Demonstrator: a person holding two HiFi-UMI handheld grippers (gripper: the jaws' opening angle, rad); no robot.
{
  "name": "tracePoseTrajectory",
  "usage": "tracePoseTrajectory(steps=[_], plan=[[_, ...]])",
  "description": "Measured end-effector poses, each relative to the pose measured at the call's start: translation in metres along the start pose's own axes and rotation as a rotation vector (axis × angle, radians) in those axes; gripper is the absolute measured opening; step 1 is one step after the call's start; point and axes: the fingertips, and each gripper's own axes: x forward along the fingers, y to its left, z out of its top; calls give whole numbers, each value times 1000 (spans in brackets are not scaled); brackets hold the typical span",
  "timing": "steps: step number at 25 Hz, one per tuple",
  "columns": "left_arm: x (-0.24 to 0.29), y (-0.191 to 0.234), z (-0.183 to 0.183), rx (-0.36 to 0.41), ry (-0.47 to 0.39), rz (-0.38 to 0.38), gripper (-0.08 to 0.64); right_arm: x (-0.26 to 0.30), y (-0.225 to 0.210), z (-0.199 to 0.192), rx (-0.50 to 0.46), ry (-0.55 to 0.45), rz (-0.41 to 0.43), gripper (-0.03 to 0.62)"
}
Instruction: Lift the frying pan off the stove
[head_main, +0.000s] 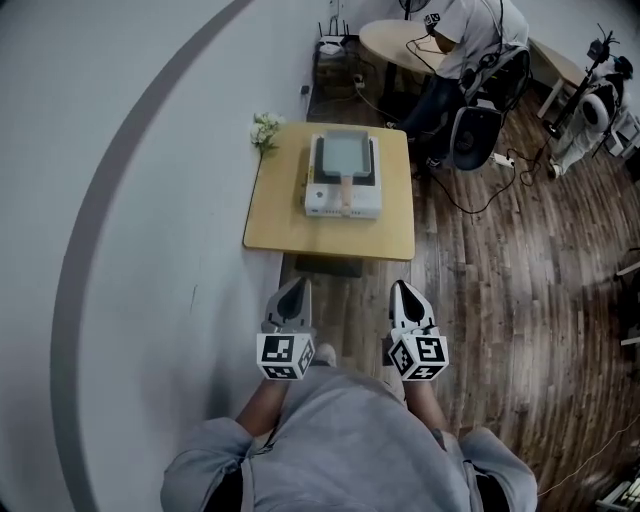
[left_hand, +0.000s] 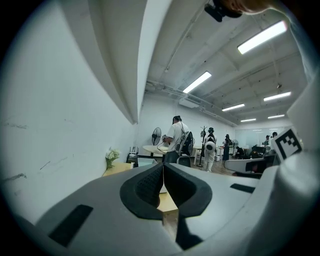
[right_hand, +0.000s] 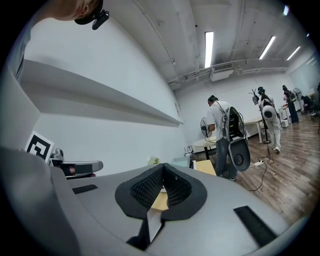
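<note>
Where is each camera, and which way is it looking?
Head view: on the person's head, looking steeply down at the frying pan on the stove, left gripper, right gripper and the person's arms.
Left gripper view: on the left gripper, facing forward along its shut fingers towards the table.
Right gripper view: on the right gripper, facing the same way along its shut fingers.
Shared: both gripper views show the flowers and a standing person.

Upper centre: frying pan (head_main: 345, 152) is grey, stove (head_main: 325, 206) white, table (head_main: 275, 215) tan; at right, floor (head_main: 500, 280) shows dark brown planks.
</note>
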Motion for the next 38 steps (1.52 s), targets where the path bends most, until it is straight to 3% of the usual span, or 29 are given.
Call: tracePoseTrajectory(steps=[5,18,32,38], plan=[[17,29,-1,-7,23,-29,3,31,21,-5,-4,12,1,-2],[58,72,-3,-41,37,-16,3,93,21,-18,-2,71,17,-2],[177,98,9,-76,57,-35,3,213,-31,2,24,94,46,-2],[230,94,0,-173,145,-93,3,254,-53,-3,91,176,76,-2]])
